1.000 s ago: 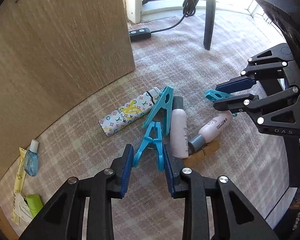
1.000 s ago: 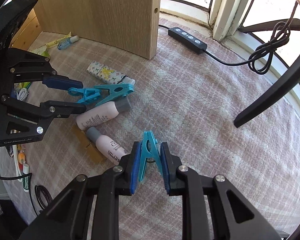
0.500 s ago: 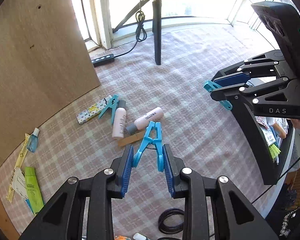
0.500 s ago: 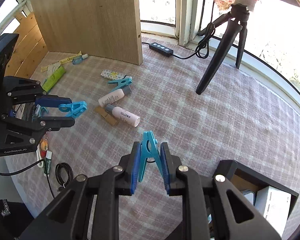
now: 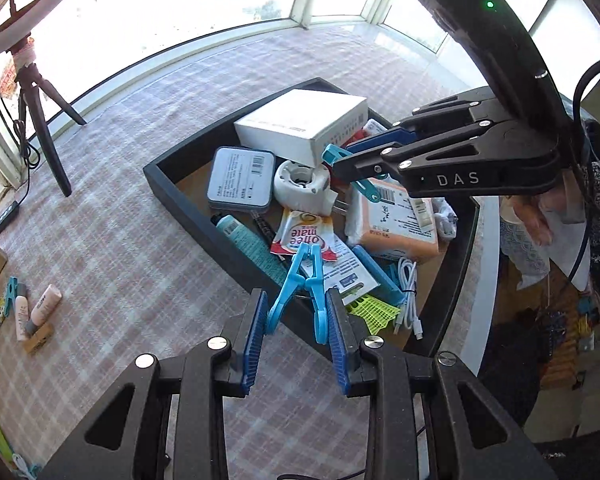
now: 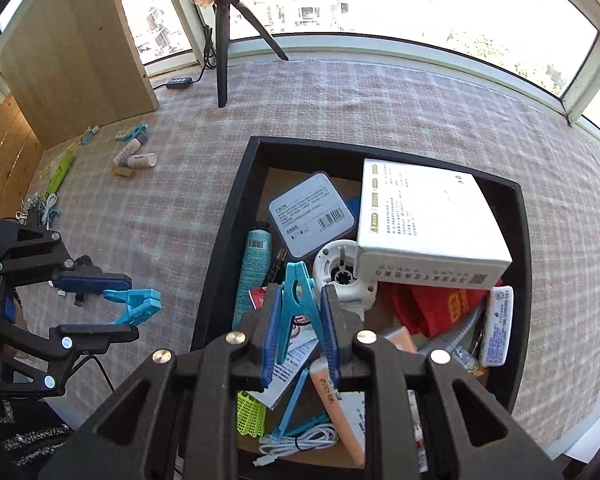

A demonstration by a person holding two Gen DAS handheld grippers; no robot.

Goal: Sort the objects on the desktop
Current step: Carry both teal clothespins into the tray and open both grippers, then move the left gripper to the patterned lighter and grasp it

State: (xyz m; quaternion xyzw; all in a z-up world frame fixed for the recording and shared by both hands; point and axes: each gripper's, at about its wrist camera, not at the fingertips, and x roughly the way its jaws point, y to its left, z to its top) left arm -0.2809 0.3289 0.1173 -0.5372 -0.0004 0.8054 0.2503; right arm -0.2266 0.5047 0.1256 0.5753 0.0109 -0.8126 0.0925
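Blue plastic is being gripped on both sides: a blue clothes peg [image 5: 305,280] is being pinched between the jaws of the left gripper [image 5: 296,334], and a teal clothes peg [image 6: 299,304] is being clamped between the jaws of the right gripper [image 6: 300,334]. Both pegs are being carried in the air, tips pointing away from the cameras. The teal one is being held over the black tray [image 6: 220,256], above its near-left part, while the blue one is being held about over the tray's near wall, at the edge of the checked cloth on the table [image 5: 132,240].

Much of the sorting is judged to be done already. The tray is being filled with a white box [image 6: 428,220], a grey tin [image 6: 312,212], a teal tube [image 6: 254,268], a white round reel [image 5: 300,186], a peach packet [image 5: 396,224], a white cable [image 6: 300,440] and other small things. Two drops are judged to be next. Left over by the wooden board [image 6: 72,52] at the table's far left corner are being seen another teal peg [image 6: 134,133], two small pink bottles [image 6: 134,155], a wooden peg [image 6: 124,172] and a few sachets; these are judged still to be collected.

Both grippers are being pointed steeply downward toward the tray, side by side, the right one being seen from the left wrist above the tray's far right part.
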